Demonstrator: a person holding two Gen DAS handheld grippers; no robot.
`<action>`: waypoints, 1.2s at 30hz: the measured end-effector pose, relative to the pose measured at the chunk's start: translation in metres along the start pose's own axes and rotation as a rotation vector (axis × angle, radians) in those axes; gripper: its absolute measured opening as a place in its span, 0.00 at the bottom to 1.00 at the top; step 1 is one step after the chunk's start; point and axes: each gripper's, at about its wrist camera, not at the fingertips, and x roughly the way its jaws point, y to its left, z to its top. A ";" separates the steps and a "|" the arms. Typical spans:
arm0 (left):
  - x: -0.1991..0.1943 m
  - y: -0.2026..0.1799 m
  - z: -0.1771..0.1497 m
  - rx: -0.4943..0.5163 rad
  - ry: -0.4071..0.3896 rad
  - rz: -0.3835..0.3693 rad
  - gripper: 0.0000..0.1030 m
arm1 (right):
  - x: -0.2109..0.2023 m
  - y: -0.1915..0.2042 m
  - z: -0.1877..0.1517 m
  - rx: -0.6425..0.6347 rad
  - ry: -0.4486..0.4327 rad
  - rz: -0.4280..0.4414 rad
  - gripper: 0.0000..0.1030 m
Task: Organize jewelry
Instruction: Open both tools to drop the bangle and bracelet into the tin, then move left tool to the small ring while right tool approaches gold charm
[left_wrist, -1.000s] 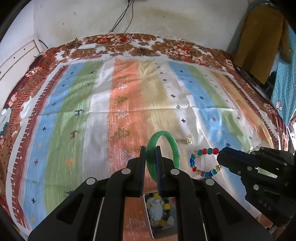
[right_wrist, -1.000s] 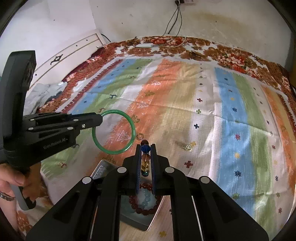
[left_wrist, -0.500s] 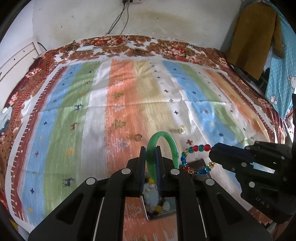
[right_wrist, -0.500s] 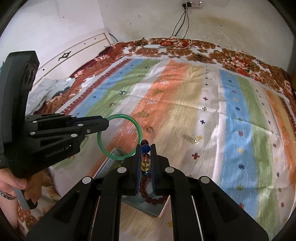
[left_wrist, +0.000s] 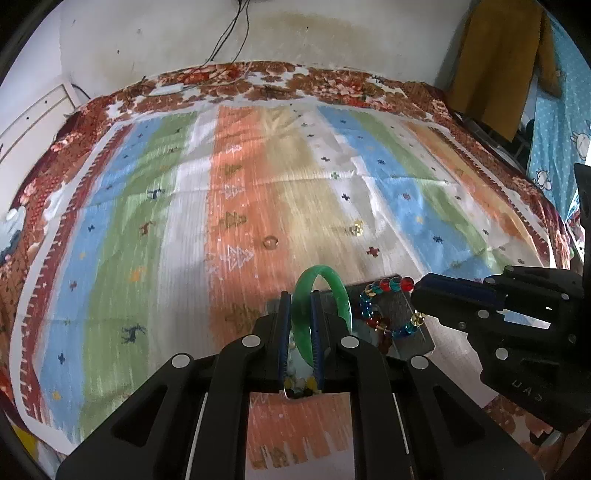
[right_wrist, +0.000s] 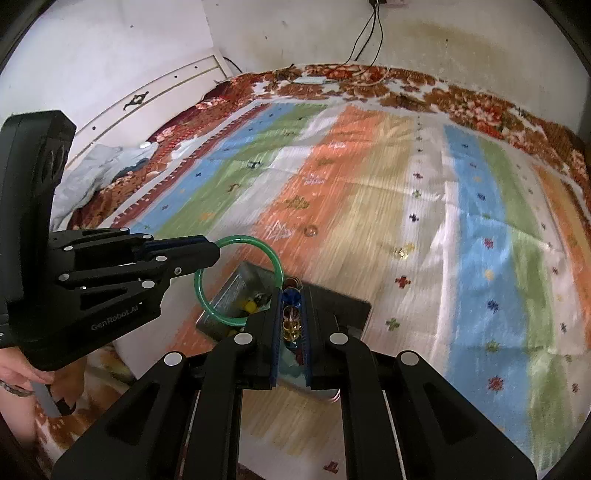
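Tray (left_wrist: 424, 341) contents mostly hidden behind tongs; bedspread (left_wrist: 147, 221) blurred.

- Now over the tray (left_wrist: 413, 295) instead of bare blanket: green bangle (left_wrist: 325, 280), bead bracelet (left_wrist: 384, 306).
- More of the tray in view beneath both, nearer the small ring (left_wrist: 270, 242).

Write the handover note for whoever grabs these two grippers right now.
Left gripper: shut on the green bangle, held above the tray.
Right gripper: shut on the bead bracelet, also over the tray.
Tray: at the near edge of the striped cloth, already holding other beaded pieces.
Left: drop both in, then fetch the ring and the gold piece lying out on the cloth.
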 end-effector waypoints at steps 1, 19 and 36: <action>0.000 0.000 -0.002 -0.005 0.006 -0.009 0.09 | 0.001 -0.001 -0.002 0.009 0.007 0.002 0.10; 0.008 0.029 0.005 -0.123 0.044 -0.002 0.46 | 0.013 -0.037 0.000 0.094 0.057 -0.064 0.50; 0.055 0.042 0.035 -0.158 0.160 -0.026 0.51 | 0.047 -0.077 0.027 0.191 0.115 -0.106 0.52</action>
